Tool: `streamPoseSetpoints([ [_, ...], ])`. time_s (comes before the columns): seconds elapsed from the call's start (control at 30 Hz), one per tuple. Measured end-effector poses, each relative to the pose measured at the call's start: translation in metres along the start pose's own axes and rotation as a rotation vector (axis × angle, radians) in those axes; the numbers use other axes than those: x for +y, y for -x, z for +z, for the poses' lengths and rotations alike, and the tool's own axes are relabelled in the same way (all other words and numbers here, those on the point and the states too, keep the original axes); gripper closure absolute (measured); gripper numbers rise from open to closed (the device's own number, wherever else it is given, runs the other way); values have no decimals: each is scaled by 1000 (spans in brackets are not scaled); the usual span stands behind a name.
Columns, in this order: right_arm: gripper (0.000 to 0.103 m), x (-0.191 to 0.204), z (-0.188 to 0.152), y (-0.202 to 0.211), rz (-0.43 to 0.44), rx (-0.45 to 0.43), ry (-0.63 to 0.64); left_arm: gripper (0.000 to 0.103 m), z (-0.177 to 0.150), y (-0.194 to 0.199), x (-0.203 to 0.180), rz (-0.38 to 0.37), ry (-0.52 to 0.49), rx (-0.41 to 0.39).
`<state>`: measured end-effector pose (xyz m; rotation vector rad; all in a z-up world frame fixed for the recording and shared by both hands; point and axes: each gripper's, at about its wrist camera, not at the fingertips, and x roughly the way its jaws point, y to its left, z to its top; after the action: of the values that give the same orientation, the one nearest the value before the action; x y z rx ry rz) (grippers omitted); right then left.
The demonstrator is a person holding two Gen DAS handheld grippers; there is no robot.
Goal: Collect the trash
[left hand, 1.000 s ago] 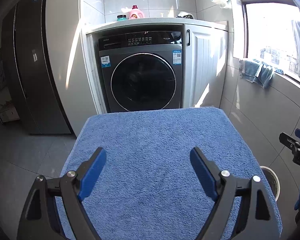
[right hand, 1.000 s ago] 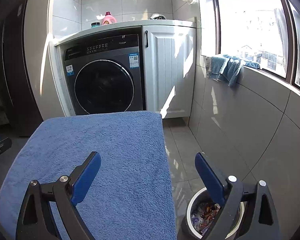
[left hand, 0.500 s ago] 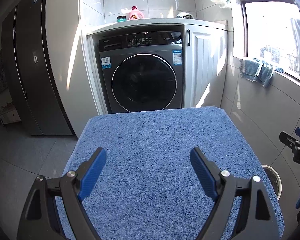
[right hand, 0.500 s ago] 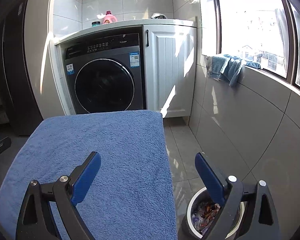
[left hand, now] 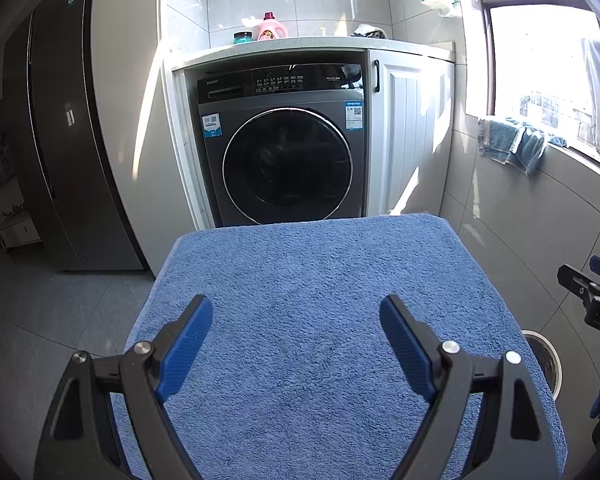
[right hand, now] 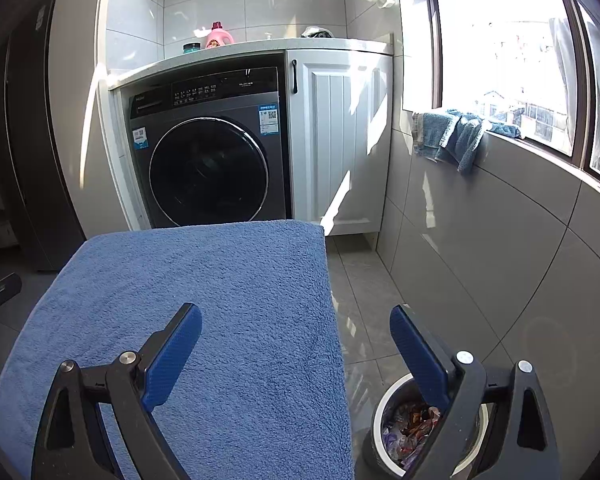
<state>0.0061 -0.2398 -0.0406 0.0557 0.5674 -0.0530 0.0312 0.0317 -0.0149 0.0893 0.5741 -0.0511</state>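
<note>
Both claws spread, empty: left claw (left hand: 296, 322), right claw (right hand: 296, 330). Washer (left hand: 284, 148) badge "Haier".

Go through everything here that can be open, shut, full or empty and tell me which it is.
left gripper: open, holding nothing
right gripper: open, holding nothing
trash bin: no lid on it, wrappers inside
washing machine door: shut
white cabinet door: shut
blue towel: spread flat, nothing lying on it
</note>
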Motion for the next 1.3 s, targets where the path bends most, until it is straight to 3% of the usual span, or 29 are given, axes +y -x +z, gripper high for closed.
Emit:
streamPoseSetpoints([
  [1.3,8,-5,-1,4,-9,-4,7,18,1,5,2,-3,27,-9],
])
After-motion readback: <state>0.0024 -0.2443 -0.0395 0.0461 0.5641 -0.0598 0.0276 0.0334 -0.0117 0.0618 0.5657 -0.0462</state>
